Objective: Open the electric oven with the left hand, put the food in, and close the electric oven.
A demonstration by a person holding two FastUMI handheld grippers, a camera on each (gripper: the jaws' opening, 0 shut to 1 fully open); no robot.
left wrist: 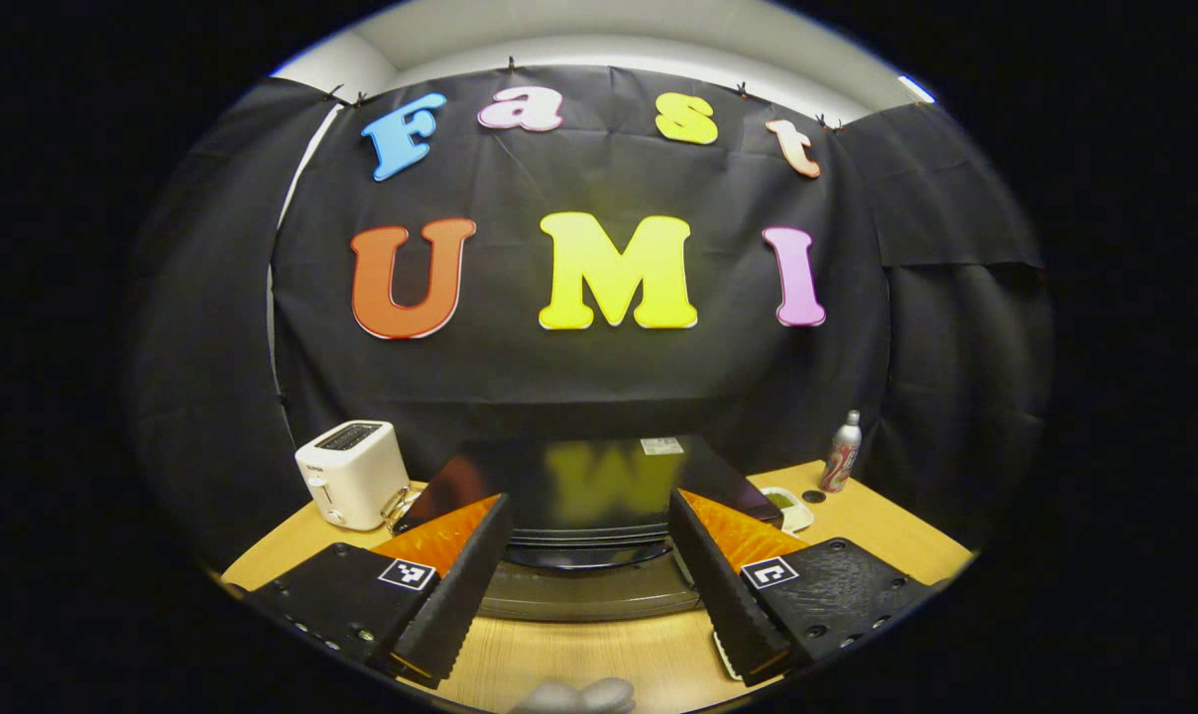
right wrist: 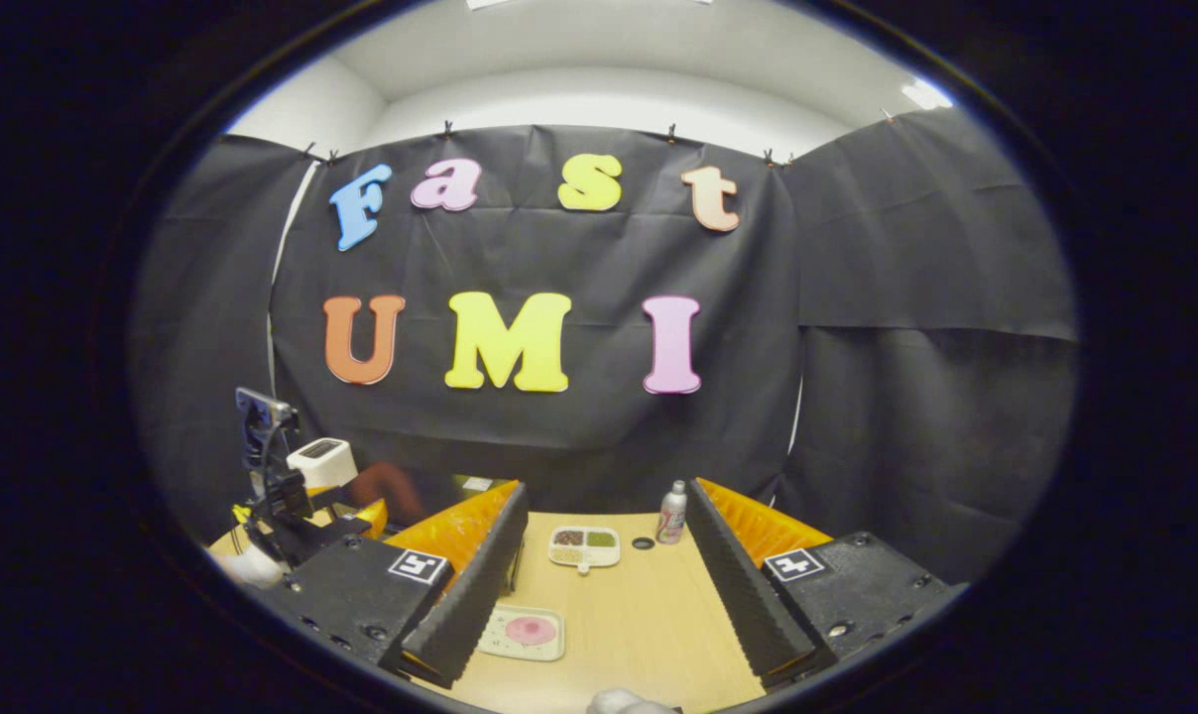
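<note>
Here, in the left gripper view, the left gripper [left wrist: 589, 585] is held open just before the closed electric oven [left wrist: 589, 516]; its handle should be sought squarely. In the right gripper view, the open right gripper [right wrist: 609, 595] frames the food tray [right wrist: 528, 632] lying near.

Black cloth wall [right wrist: 579, 436]; white ceiling [right wrist: 599, 59]; wood tbl [right wrist: 649, 615].

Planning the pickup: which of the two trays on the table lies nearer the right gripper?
The tray with the pink food, beside the right gripper's own finger; the divided tray sits farther back.
</note>
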